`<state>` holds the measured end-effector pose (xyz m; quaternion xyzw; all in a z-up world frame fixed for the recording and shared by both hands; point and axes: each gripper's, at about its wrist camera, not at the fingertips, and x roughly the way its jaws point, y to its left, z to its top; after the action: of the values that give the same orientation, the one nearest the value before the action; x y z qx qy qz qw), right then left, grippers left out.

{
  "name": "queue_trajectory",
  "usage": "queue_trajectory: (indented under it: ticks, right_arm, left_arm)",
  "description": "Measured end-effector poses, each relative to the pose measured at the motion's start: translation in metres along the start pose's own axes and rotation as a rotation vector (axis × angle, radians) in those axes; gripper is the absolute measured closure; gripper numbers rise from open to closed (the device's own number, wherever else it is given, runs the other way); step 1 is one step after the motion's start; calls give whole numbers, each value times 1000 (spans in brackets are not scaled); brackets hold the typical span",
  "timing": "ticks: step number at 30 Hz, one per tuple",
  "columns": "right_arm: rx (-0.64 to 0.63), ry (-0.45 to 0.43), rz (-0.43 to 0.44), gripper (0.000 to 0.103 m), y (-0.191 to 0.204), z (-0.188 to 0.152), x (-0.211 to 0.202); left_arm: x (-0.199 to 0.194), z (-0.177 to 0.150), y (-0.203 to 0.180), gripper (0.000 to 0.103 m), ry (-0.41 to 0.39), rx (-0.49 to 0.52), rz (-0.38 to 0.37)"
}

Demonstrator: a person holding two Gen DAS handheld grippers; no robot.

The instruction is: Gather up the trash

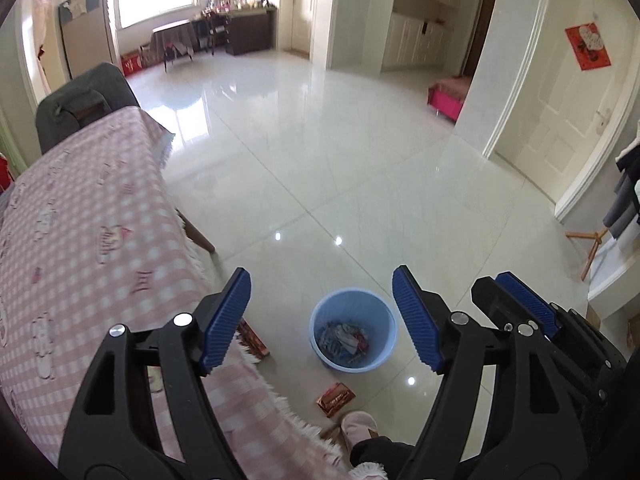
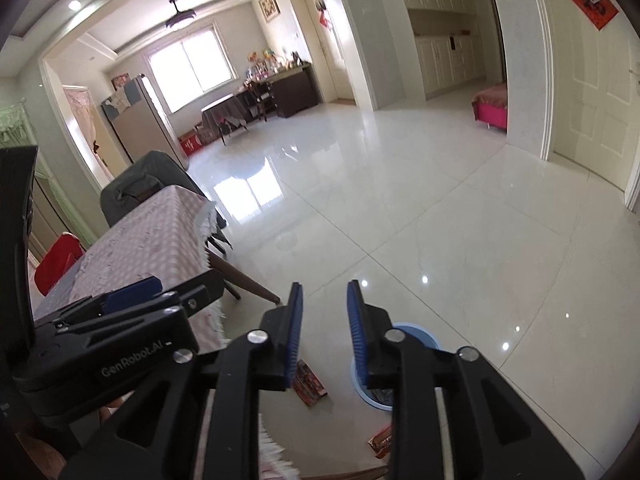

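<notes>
Floor: glossy pale tiles, reflecting window light.
Window: bright, far wall.
Counter: pink checked cloth, fringed edge.
Far furniture: dark cabinet, covered round table.
Door: white, panelled.

the tiled floor lies wide and bare ahead, open to the far doorways. on the left the table with the pink checked cloth walls that side, its fringe hanging near the blue bin. a red wrapper and a flat packet lie on the floor just beside the bin; a slipper sits below them.
</notes>
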<state>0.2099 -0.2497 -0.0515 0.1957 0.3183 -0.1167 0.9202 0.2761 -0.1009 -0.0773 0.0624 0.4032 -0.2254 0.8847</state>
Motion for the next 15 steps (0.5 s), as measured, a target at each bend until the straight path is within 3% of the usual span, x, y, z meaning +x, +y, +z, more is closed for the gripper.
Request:
queue_trajectory:
  ticks: [15]
  right_arm:
    - [-109,-168,63,48,87,-19,-104]
  left_arm:
    - [-137,-36,62,21,-256,-47,114]
